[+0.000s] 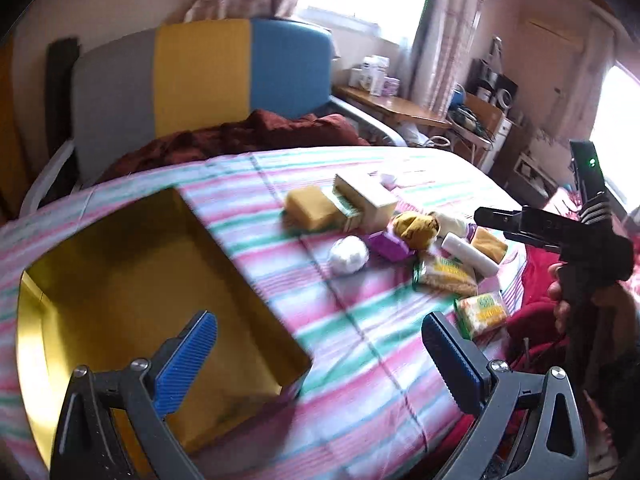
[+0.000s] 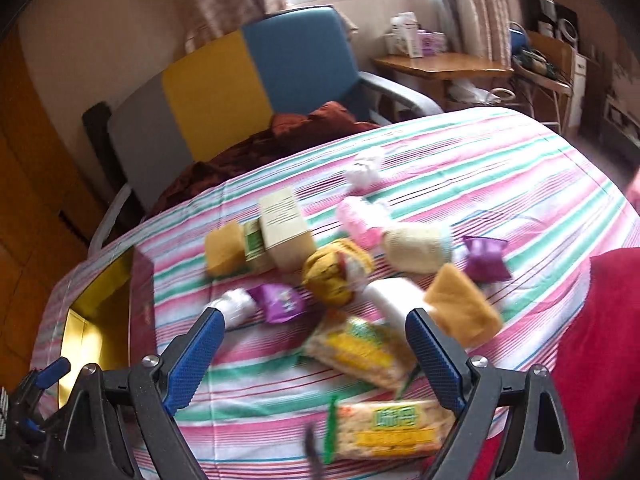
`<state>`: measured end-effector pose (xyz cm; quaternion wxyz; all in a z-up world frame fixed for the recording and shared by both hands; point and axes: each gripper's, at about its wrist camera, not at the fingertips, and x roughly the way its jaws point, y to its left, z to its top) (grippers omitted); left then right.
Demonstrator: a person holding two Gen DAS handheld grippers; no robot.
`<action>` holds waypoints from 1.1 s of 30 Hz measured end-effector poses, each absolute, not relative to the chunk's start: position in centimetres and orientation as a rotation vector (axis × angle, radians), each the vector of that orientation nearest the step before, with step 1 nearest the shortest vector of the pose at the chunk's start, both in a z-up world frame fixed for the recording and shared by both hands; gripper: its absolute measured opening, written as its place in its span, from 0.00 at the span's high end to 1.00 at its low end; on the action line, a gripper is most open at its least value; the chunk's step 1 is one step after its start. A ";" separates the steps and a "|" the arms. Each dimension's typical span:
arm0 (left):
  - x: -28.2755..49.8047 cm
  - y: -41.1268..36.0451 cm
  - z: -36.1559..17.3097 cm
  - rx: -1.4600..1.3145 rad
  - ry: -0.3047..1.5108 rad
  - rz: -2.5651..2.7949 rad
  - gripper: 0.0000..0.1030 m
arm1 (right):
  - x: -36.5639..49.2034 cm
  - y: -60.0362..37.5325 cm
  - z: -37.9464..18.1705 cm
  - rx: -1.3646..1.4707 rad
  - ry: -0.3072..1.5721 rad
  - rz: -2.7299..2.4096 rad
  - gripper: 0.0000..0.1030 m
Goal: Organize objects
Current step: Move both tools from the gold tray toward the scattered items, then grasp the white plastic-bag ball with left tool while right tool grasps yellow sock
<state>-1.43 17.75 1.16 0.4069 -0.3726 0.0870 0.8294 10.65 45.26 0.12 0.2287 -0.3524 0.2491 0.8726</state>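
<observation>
Left gripper [image 1: 320, 344] and right gripper [image 2: 316, 338] wide apart, empty, above striped cloth [image 2: 500, 168], gold-lined box [image 1: 132, 280], scattered snack packets [image 2: 360, 344].

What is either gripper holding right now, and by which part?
Nothing. The left gripper hangs open near the gold box; the right gripper is open above the snack packs, touching none.

You have blue ribbed pads [image 1: 188, 364] on black grippers, a gold-lined box [image 1: 132, 280] on a pink, green and white striped cloth [image 2: 500, 168], purple packets [image 2: 280, 302], and a grey, yellow and blue chair back [image 1: 200, 76]
</observation>
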 end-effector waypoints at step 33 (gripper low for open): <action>-10.7 34.9 -9.0 -1.302 0.541 1.890 0.61 | 9.4 50.9 -2.2 -1.036 0.804 2.424 0.09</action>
